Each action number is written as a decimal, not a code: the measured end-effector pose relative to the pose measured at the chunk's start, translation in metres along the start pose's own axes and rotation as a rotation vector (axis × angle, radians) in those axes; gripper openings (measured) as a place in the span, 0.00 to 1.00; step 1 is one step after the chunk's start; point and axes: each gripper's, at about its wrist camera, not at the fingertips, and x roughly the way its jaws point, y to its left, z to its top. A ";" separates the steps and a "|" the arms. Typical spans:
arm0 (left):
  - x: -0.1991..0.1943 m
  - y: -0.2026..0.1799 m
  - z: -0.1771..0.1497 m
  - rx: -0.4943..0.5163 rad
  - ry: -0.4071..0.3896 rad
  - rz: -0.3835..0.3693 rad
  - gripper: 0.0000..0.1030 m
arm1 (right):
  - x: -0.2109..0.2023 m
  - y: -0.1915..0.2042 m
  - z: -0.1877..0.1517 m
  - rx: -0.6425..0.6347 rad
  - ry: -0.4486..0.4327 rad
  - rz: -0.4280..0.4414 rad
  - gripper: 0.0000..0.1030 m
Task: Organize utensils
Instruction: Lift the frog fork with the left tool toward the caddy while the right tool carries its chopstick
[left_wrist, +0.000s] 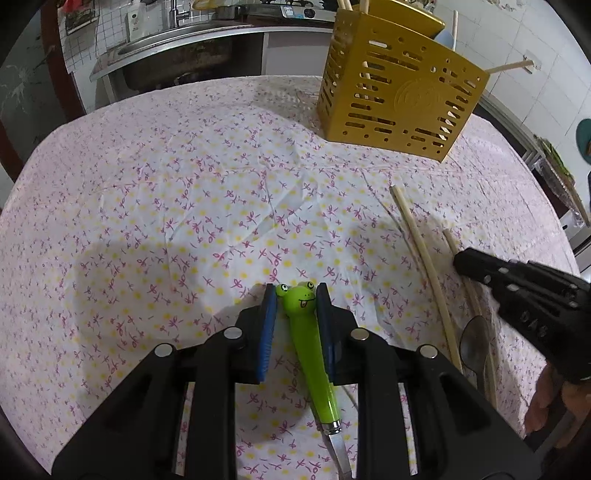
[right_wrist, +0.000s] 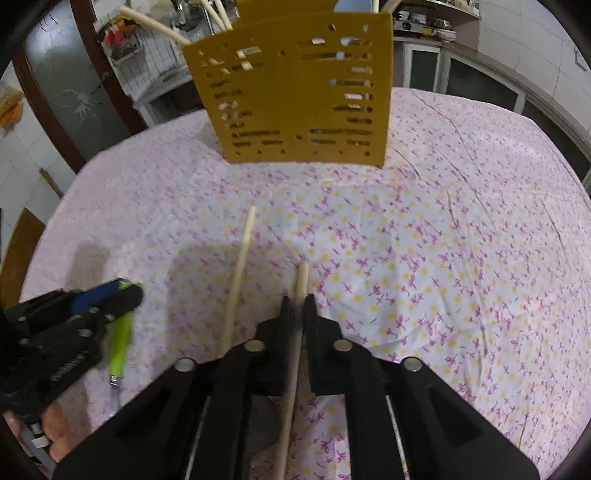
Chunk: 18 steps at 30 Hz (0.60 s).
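L tongs (left_wrist: 295, 295) clamped on frog-handle utensil (left_wrist: 308, 332), lying on worktop (left_wrist: 147, 184) | R tongs (right_wrist: 299, 301) nearly closed, pinching chopstick (right_wrist: 300, 291) for lift | target: yellow caddy (left_wrist: 399, 99), upright, well apart | second chopstick (right_wrist: 240, 273) loose beside.

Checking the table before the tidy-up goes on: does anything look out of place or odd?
Yes. One chopstick and a metal spoon lie loose on the tablecloth rather than in the yellow holder. Behind the table, the glass door panel looks cracked.

Embossed lettering on black plastic right gripper (left_wrist: 461, 263) finger, apparently "DAS"; remainder illegible. Round embossed emblem on yellow perforated plastic utensil holder (left_wrist: 399, 92), characters unreadable.
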 end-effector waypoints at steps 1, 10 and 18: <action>0.000 0.000 0.000 -0.001 -0.003 -0.005 0.20 | 0.000 0.000 -0.001 0.002 -0.013 0.000 0.08; -0.002 0.000 -0.004 0.008 -0.026 -0.006 0.20 | -0.007 -0.001 -0.006 0.013 -0.043 0.011 0.06; -0.039 0.000 0.004 -0.023 -0.123 -0.069 0.20 | -0.057 -0.026 0.003 0.081 -0.190 0.096 0.06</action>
